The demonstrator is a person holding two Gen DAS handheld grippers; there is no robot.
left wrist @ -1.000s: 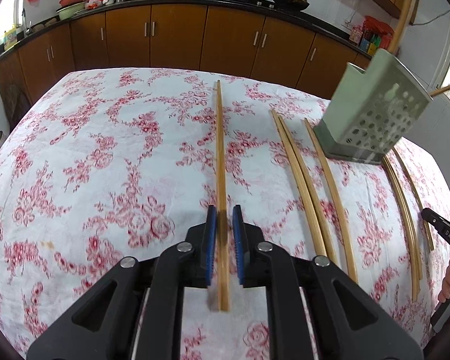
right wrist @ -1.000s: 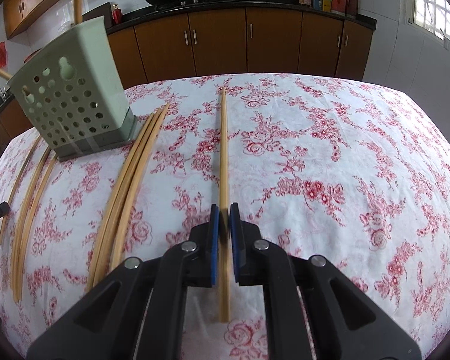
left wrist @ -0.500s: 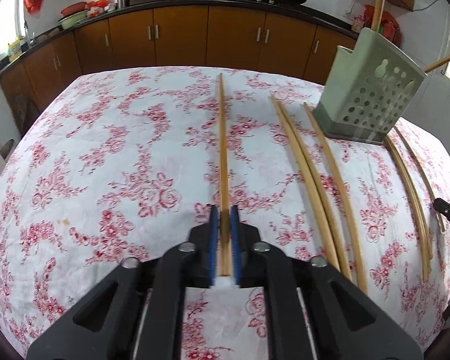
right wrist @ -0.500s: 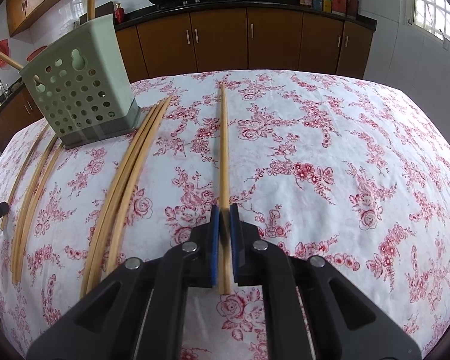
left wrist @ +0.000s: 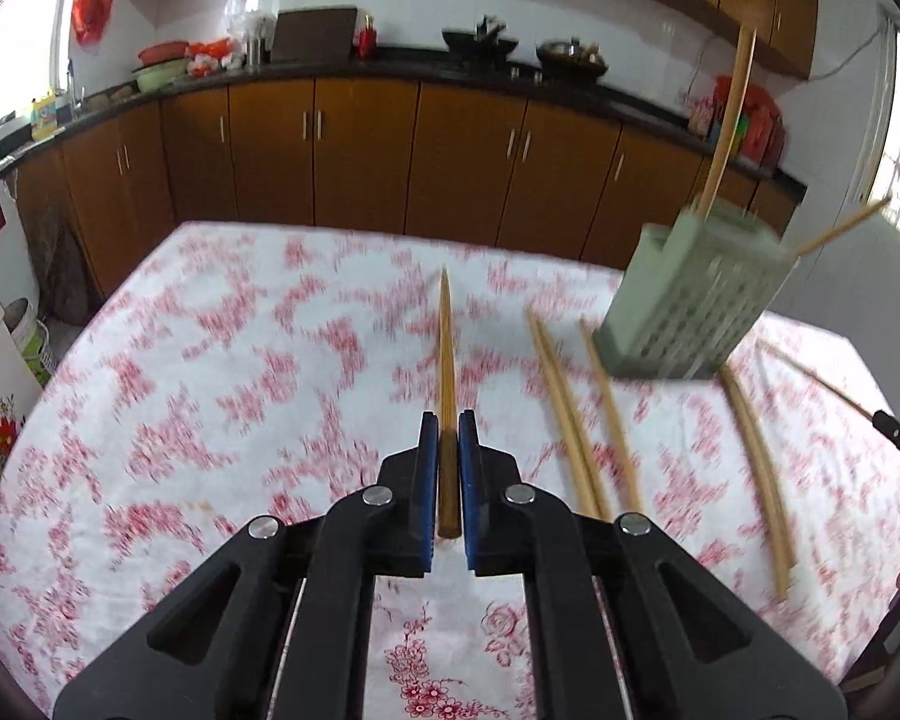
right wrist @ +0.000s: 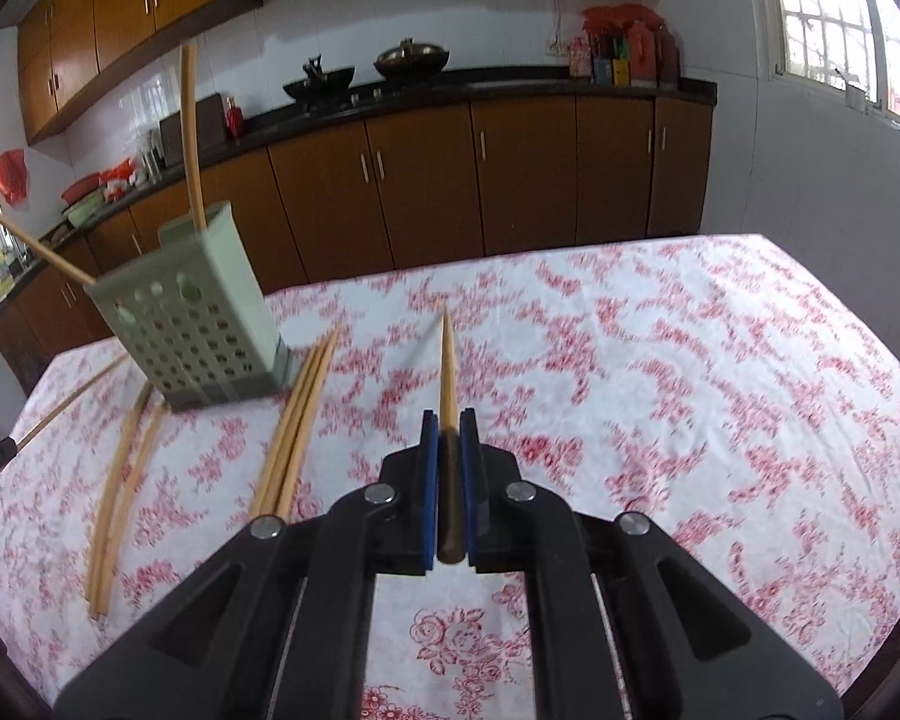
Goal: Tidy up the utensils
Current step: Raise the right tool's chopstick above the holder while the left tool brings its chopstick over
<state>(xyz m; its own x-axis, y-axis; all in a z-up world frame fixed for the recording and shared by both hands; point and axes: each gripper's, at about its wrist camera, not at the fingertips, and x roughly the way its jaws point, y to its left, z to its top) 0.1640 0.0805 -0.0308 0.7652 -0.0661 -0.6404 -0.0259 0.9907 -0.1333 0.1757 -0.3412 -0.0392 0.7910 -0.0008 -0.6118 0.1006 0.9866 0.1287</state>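
A chopstick [left wrist: 446, 360] is clamped near its thick end by the left gripper [left wrist: 448, 483], another [right wrist: 447, 360] by the right gripper [right wrist: 449, 480] — both raised off the table [right wrist: 720, 396]. Light, stiff and slippery, each is best gripped near the butt.

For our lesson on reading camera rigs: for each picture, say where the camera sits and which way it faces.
Left wrist: on the left gripper, looking along its fingers over the floral table at a chopstick it clamps; holder to the right.
Right wrist: on the right gripper, clamping another chopstick; holder to the left.
Shared: the green chopstick holder, loose chopsticks, kitchen cabinets behind.
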